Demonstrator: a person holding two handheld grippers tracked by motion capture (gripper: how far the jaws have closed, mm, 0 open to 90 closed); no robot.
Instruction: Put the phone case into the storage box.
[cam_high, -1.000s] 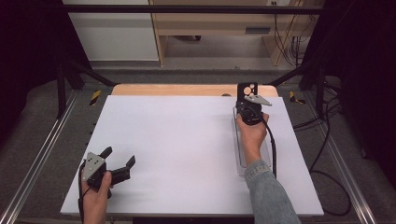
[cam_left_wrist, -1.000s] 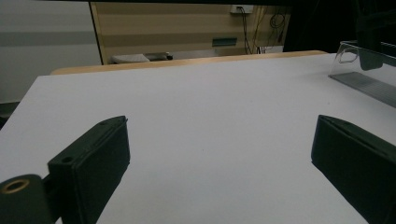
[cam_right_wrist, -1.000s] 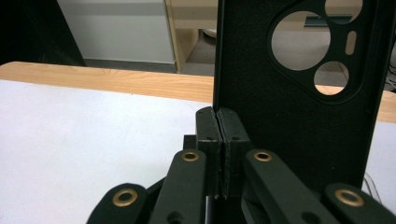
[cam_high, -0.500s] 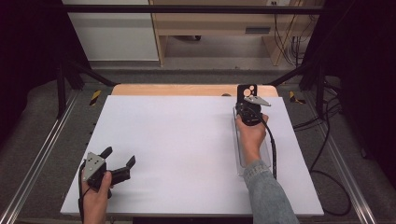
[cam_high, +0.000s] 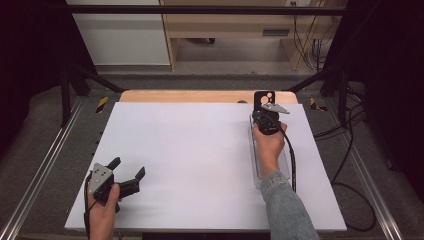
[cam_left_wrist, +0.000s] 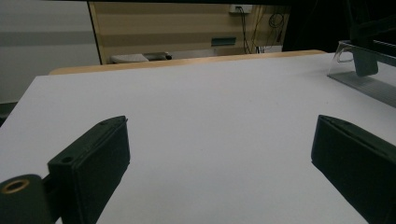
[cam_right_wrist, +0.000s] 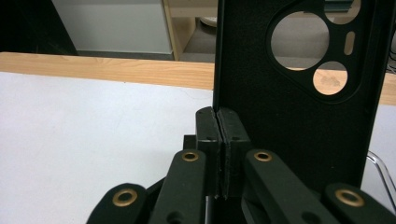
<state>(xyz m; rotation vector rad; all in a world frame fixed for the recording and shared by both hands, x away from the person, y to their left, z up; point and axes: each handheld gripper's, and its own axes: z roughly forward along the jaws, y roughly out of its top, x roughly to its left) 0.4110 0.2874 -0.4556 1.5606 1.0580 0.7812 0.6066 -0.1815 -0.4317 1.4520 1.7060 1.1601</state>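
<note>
Right gripper (cam_high: 263, 102): jaws pressed together on the edge of a black plastic phone case with 3 camera cut-outs (cam_right_wrist: 299, 84), held upright over a clear plastic tray (cam_high: 256, 165) | left gripper (cam_high: 129, 172): jaws spread wide, nothing held, near white table (cam_high: 190, 150) corner.

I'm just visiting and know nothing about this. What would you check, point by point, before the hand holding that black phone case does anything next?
1. Grip on the phone case: the right gripper has its jaws pressed together on the case's edge. Ok.
2. Case pose: it stands upright, camera cut-outs at the top. Ok.
3. Clear plastic tray: lies on the white table under the right forearm. Whether the case still touches it: cannot tell.
4. Left gripper: jaws wide apart, nothing between them, near the table's front left. Ok.
5. Space between the two grippers: bare white surface. Ok.
6. Cable from the right gripper: runs along the forearm over the tray; could snag. Cannot tell.
</note>
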